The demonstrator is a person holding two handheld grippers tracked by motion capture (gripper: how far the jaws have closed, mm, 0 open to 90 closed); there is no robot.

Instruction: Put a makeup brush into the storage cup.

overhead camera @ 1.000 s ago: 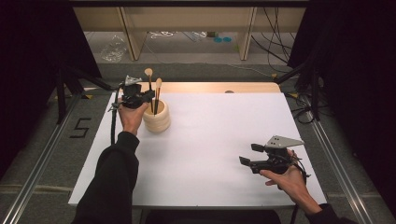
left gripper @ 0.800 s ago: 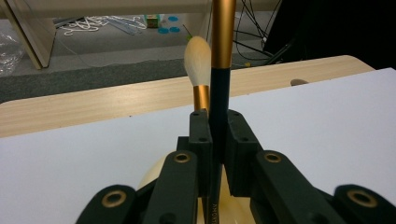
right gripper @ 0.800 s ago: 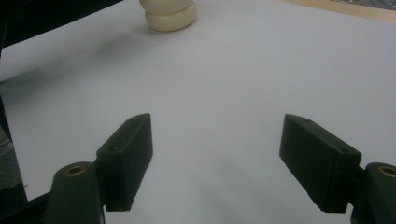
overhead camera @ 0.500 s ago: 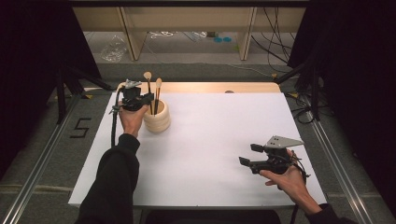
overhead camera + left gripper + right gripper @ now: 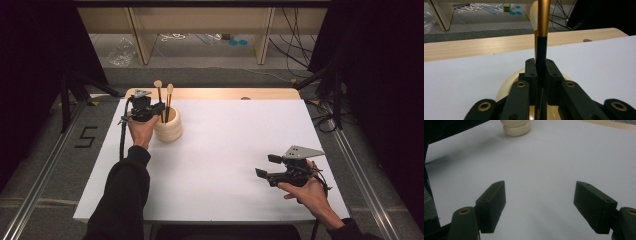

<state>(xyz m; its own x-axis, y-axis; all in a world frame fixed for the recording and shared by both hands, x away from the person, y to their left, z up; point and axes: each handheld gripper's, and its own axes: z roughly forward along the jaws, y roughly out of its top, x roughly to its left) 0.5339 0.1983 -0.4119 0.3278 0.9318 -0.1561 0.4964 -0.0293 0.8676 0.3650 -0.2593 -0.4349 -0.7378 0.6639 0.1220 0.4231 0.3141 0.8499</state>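
The table point(image 5: 220, 150) carries a smooth white sheet, with a pale wood edge beyond the left gripper. The left forearm, in a black sleeve, stretches far forward and slightly inward, its hand point(image 5: 139, 131) wrapped under the left gripper point(image 5: 159, 107), which is held level just over the holder point(image 5: 169, 127). The right hand point(image 5: 309, 192) rests low near the table's near edge, palm up under the right gripper point(image 5: 265, 167), which points toward the left gripper, well apart from it.

The holder is a squat cream pot with a ribbed, rounded wall and a matte finish; it sits directly below and beyond the left jaws. Two brushes stand upright in it. The left jaws are closed on the brush point(image 5: 541, 50), pinching its slim dark handle just below a glossy gold ferrule. The second brush point(image 5: 158, 97), with a round pale tip, stands just beside the left gripper.

The right jaws stand wide apart with nothing between their flat black pads, over bare white sheet.
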